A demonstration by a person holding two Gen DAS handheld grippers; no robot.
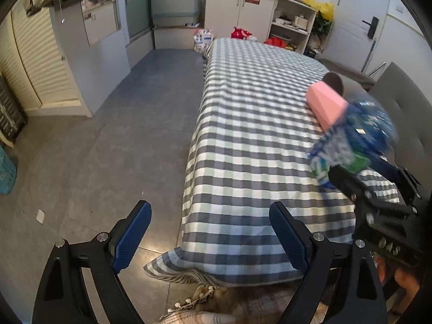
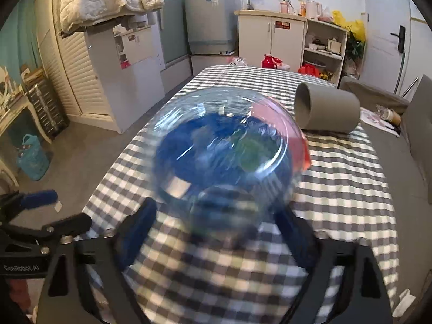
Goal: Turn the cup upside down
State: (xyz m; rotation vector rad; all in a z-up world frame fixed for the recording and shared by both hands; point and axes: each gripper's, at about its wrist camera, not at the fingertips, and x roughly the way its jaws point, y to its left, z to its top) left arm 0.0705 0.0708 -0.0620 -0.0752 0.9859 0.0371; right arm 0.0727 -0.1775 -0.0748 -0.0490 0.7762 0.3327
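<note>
My right gripper (image 2: 216, 216) is shut on a clear plastic cup with blue print (image 2: 224, 148), held above the checked table and blurred by motion; its round end faces the camera. In the left wrist view the same cup (image 1: 361, 132) shows at the right, in the right gripper (image 1: 348, 172). A pink cup (image 1: 325, 105) lies on its side on the tablecloth just beyond it; its pink edge (image 2: 280, 118) shows behind the clear cup. A grey cup (image 2: 326, 108) lies on its side further back. My left gripper (image 1: 210, 232) is open and empty, over the table's near left corner.
The checked tablecloth (image 1: 256, 81) covers a long table; its left edge drops to the grey floor (image 1: 121, 135). A grey sofa (image 2: 415, 124) runs along the right side. Cabinets (image 2: 270, 37), a red jug (image 2: 270, 60) and a washing machine (image 2: 209, 21) stand beyond the far end.
</note>
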